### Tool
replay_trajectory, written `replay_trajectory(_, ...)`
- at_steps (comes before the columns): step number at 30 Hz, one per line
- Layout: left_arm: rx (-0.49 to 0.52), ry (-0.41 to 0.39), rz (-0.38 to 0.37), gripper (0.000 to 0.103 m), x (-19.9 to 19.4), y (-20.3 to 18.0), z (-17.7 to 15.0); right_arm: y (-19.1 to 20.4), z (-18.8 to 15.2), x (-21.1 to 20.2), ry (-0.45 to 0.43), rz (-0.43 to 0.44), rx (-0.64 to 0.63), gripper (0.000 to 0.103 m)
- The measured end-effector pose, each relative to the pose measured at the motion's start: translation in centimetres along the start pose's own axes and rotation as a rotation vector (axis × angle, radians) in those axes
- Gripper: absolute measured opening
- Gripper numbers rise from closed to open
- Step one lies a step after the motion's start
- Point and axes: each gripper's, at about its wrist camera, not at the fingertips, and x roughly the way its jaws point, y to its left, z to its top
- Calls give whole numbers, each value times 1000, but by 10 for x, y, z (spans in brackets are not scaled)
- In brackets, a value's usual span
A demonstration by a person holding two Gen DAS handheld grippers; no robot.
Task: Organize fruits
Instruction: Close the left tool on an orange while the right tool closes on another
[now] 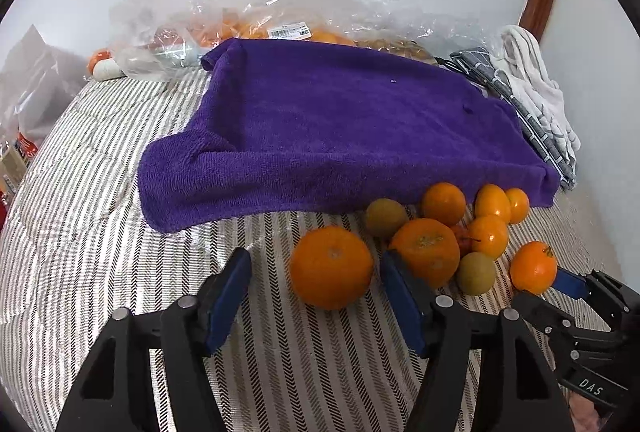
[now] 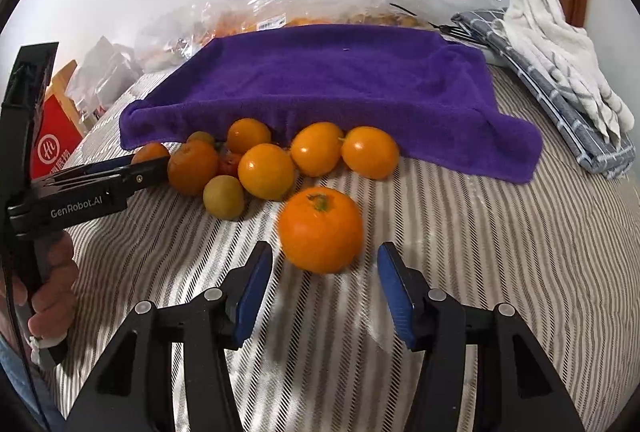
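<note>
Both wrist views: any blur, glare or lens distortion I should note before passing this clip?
Left wrist view: sharp; strong fisheye bending of the striped cloth with black vignette corners; glare on the plastic bags. Right wrist view: same fisheye curve; the nearest orange has slightly soft, smeared edges; small highlights on the smooth fruits; the purple towel is evenly lit.

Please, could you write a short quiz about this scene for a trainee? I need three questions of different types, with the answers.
1. True or false: the fruits lie on the striped cloth, in front of the purple towel.
2. What lies between the fingers of the left claw? A a large orange; B a banana; C nothing.
3. Fill in: the right claw, just short of the stemmed orange, is ___.
Key: 1 true; 2 A; 3 open.
</note>
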Motion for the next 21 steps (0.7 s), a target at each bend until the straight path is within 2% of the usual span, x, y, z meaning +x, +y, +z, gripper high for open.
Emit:
replay_trajectory(1, -4, -4, -14, 44, -1, 1, 0, 3, 1, 1, -3, -3, -7, 54)
replay_trajectory(2, -8, -6, -32, 38, -1, 2, 0, 4, 3, 3, -5, -4, -10, 54)
replay_trajectory(5, -10, -9, -30, 37, -1, 2, 0, 6, 5, 5, -12, -16, -9, 43)
replay_trajectory(14, -40, -86, -53, 37, -19, 10, -3, 0, 8, -5, -36, -5, -1, 42)
replay_trajectory(21, -65, -45, -59, 37, -39, 19, -7, -8, 27, -32, -75, -18, 9, 42)
